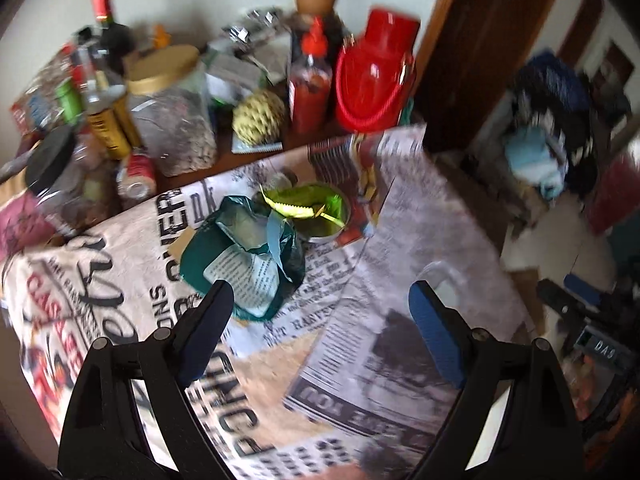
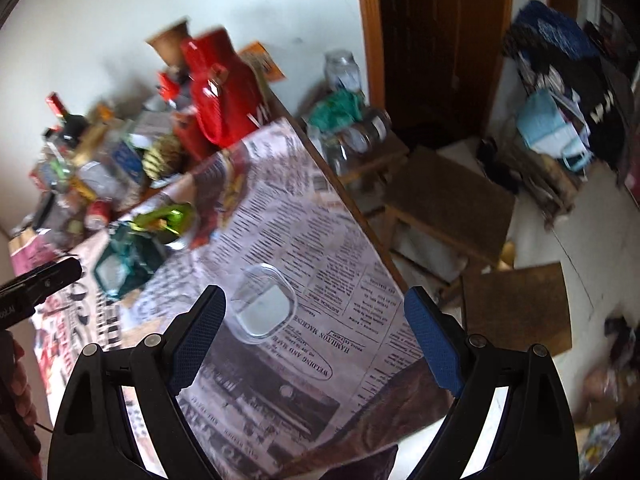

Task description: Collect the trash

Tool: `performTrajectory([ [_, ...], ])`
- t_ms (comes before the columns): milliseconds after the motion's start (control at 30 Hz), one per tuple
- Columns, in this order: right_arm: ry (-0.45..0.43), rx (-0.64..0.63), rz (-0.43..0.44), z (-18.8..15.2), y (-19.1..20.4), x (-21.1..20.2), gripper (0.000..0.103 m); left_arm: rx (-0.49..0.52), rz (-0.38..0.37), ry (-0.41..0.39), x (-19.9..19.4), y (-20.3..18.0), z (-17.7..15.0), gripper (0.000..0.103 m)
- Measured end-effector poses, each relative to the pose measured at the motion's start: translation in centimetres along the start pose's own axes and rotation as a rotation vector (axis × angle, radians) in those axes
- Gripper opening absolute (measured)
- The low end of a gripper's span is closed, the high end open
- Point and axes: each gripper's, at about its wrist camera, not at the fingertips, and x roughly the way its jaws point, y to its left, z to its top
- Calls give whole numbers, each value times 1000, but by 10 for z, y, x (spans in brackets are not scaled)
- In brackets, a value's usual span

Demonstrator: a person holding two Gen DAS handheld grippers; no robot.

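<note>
Left gripper [image 1: 320, 300] is pointing down over the cloth [image 1: 380, 360], black jaws standing wide apart, ribbed blue pads [image 1: 438, 336] empty. Crumpled teal bag [image 1: 244, 256], glossy foil with a white printed panel, is lying at 11 o'clock from the gripper, just ahead of its left fingertip; contact cannot be told. Round tin [image 1: 344, 220] at 12 o'clock is holding a creased yellow-green wrapper [image 1: 296, 202], touching the bag.

Right gripper [image 2: 316, 308] is also standing open, nothing between its pads. Clear tub [image 2: 264, 304], thin rounded-square plastic, is sitting on the newsprint-patterned cloth between the fingertips, nearer the left one. Bag and tin are lying at 10 o'clock from it, well apart. The far end of the table is holding blurred jars [image 1: 172, 108], bottles, a red plastic jug [image 1: 376, 76].
</note>
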Motion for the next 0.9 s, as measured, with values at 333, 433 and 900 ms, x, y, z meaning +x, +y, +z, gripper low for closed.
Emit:
performTrajectory([
  [333, 186, 28, 64, -11, 4, 78, 40, 170, 140, 64, 67, 6, -1, 89],
  [433, 179, -17, 34, -11, 9, 87, 27, 193, 147, 84, 77, 7, -4, 89],
  [900, 135, -112, 12, -15, 19, 88, 3, 69, 79, 138, 85, 25, -9, 8],
])
